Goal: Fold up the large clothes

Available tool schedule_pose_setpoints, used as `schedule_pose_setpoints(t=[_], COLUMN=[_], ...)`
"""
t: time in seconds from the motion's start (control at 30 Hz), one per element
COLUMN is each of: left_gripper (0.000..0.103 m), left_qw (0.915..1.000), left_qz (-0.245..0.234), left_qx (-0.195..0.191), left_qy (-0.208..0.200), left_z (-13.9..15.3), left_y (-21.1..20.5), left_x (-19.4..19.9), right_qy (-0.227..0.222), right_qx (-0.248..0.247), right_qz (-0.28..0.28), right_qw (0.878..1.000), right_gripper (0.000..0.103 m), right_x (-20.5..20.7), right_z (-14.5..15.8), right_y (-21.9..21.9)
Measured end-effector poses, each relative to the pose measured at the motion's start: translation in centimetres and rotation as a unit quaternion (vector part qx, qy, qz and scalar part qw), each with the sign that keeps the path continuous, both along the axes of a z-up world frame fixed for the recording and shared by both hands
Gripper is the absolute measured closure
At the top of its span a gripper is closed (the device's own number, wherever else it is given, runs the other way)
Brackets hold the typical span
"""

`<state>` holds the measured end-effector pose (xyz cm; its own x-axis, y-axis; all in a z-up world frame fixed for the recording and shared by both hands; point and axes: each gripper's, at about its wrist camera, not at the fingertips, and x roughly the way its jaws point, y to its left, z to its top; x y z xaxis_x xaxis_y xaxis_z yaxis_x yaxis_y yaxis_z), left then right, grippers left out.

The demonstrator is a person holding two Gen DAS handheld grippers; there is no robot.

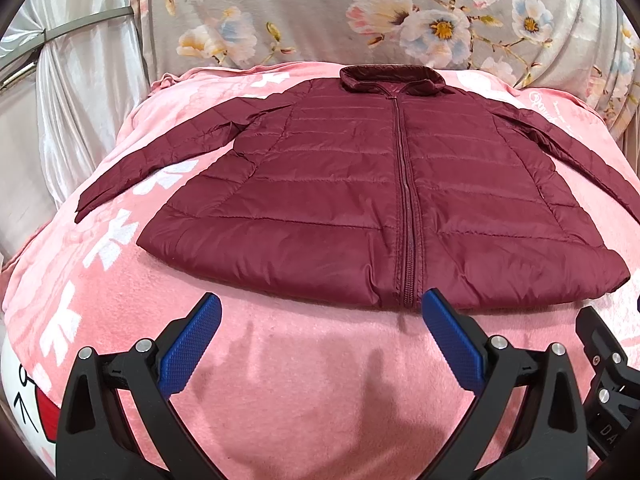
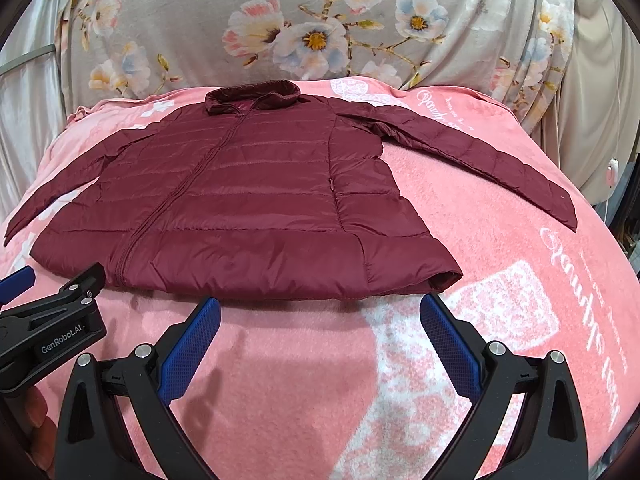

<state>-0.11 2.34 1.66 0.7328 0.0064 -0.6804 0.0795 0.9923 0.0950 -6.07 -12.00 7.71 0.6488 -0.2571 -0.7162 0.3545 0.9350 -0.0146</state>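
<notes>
A dark red quilted jacket lies flat and zipped on a pink blanket, collar at the far end, both sleeves spread outward. My left gripper hovers open just short of the hem near the zipper's lower end, nothing between its blue pads. My right gripper hovers open in front of the hem's right part, near the right bottom corner, also empty. The left gripper's body shows at the left edge of the right wrist view.
A floral grey cloth rises behind the blanket. Pale satin drapery hangs at the left. A white cartoon cushion peeks out at the lower left. The blanket drops off at its right edge.
</notes>
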Motion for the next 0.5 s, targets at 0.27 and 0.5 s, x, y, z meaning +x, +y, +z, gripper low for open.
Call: schedule_pose_setpoints(t=[0.27, 0.5], left_gripper=[0.005, 0.005], left_qw=[1.0000, 1.0000], left_qz=[0.000, 0.001], left_qx=[0.000, 0.001], left_qy=[0.000, -0.001], left_z=[-0.02, -0.09], left_y=[-0.05, 0.01], left_x=[0.00, -0.07], right_qy=[0.000, -0.001], right_qx=[0.000, 0.000], right_qz=[0.001, 0.001], right_qw=[1.000, 1.000], right_gripper=[0.005, 0.005], right_x=[0.08, 0.11], right_z=[0.14, 0.14], right_y=[-0.12, -0.03])
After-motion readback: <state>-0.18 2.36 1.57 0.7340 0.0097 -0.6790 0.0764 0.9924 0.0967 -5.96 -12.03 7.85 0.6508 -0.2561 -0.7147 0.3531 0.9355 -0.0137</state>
